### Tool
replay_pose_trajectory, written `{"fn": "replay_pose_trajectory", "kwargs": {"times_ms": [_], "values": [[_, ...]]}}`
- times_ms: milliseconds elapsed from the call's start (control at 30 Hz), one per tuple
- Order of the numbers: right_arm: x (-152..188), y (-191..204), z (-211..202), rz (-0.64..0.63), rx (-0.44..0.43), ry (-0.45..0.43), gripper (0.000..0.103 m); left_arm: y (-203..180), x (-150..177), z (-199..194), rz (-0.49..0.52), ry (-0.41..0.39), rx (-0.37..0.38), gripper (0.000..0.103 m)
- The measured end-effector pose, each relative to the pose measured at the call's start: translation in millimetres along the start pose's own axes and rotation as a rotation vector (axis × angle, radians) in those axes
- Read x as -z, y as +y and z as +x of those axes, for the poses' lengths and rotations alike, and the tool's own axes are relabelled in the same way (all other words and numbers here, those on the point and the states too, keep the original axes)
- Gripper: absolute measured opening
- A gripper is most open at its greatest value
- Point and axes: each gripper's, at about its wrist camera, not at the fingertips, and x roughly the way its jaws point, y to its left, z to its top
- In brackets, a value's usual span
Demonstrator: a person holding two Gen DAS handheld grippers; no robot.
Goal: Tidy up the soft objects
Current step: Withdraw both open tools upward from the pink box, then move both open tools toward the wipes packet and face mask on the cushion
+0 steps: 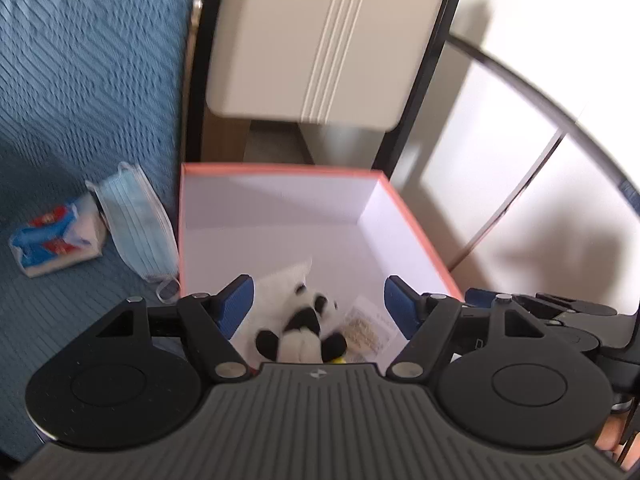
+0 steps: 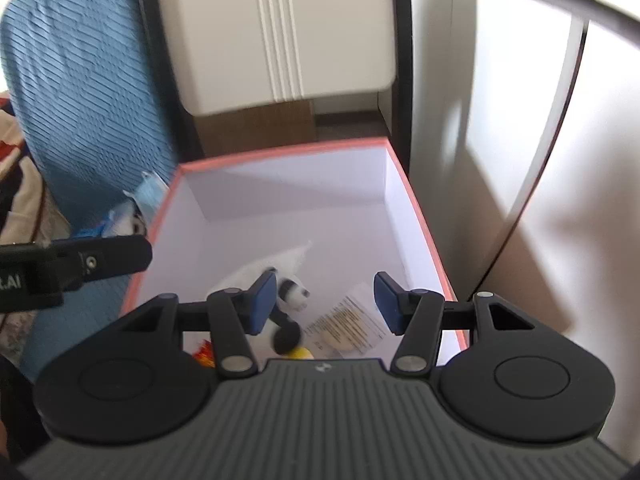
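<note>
An open box with a salmon rim (image 1: 280, 168) (image 2: 280, 150) and white inside stands on the blue bedcover. In it lie a black-and-white panda plush (image 1: 300, 332) (image 2: 290, 296), a white cloth (image 1: 280, 284) (image 2: 280, 264) and a clear packet with a printed label (image 1: 366, 326) (image 2: 344, 322). My left gripper (image 1: 318, 304) is open and empty above the panda. My right gripper (image 2: 324, 304) is open and empty over the box's near end. A blue face mask (image 1: 136, 224) (image 2: 150, 196) and a tissue pack (image 1: 56, 236) lie left of the box.
The blue ribbed bedcover (image 1: 80, 80) (image 2: 80, 100) fills the left. A cream headboard panel (image 1: 312, 40) (image 2: 280, 32) in a black frame stands behind the box. White cabinet panels (image 1: 520, 160) (image 2: 520, 120) lie to the right. The left gripper's finger (image 2: 100, 260) shows in the right wrist view.
</note>
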Motion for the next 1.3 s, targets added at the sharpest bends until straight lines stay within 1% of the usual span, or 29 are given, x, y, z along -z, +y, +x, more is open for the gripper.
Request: {"fn": "replay_pose_trajectory", "kwargs": {"times_ms": [133, 300, 467, 633, 733, 867, 1167, 1233, 1300], "values": [[-5, 14, -22, -0.017, -0.004, -0.037, 0.057, 5, -5, -32, 0.000, -0.064, 0.014, 0.077], [-8, 34, -44, -0.036, -0.014, -0.075, 0.057, 17, -6, -68, 0.003, -0.137, 0.008, 0.077], [-5, 57, -60, -0.056, -0.022, -0.098, 0.057, 31, -6, -96, -0.001, -0.187, 0.009, 0.077], [-1, 81, -69, -0.079, -0.033, -0.115, 0.057, 46, -4, -115, -0.002, -0.224, 0.007, 0.077], [4, 94, -72, -0.090, -0.043, -0.117, 0.057, 56, 0, -122, -0.005, -0.235, 0.008, 0.077], [12, 110, -68, -0.103, -0.063, -0.110, 0.057, 73, 9, -128, -0.014, -0.245, -0.009, 0.077], [32, 141, -42, -0.123, -0.109, -0.076, 0.057, 118, 33, -129, -0.037, -0.257, -0.055, 0.077], [37, 148, -38, -0.126, -0.113, -0.069, 0.057, 127, 36, -127, -0.035, -0.244, -0.064, 0.077], [41, 155, -32, -0.129, -0.126, -0.067, 0.057, 137, 37, -127, -0.046, -0.250, -0.086, 0.077]]}}
